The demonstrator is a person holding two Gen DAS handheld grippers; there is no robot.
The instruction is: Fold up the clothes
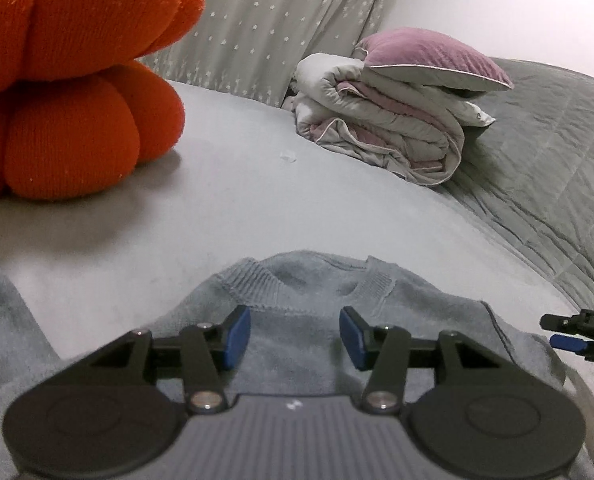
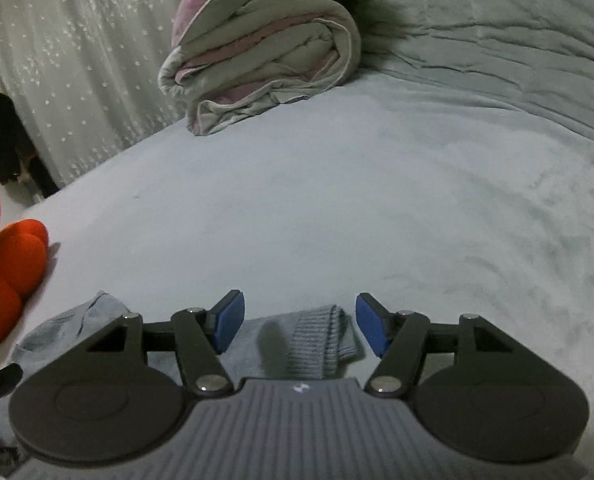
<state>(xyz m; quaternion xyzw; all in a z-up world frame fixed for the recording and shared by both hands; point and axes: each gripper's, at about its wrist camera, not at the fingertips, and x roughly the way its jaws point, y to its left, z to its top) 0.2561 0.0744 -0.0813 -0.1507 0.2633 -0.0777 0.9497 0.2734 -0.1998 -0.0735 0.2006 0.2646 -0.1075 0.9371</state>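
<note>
A light blue knit sweater (image 1: 297,344) lies flat on the pale bed sheet (image 1: 257,208), its ribbed neckline (image 1: 317,276) pointing away from me. My left gripper (image 1: 295,338) is open and empty, hovering just above the sweater below the collar. One sleeve (image 1: 1,320) runs off at the left edge. In the right wrist view, my right gripper (image 2: 299,326) is open and empty over a sleeve's ribbed cuff (image 2: 317,340). The right gripper's tip also shows in the left wrist view (image 1: 577,336) at the sweater's right side.
A big orange knot cushion (image 1: 69,80) sits at the left, also in the right wrist view (image 2: 5,276). A folded grey and mauve duvet with a pillow (image 1: 397,120) lies at the back. A grey quilt (image 1: 557,168) covers the right. A star-patterned curtain (image 1: 265,28) hangs behind.
</note>
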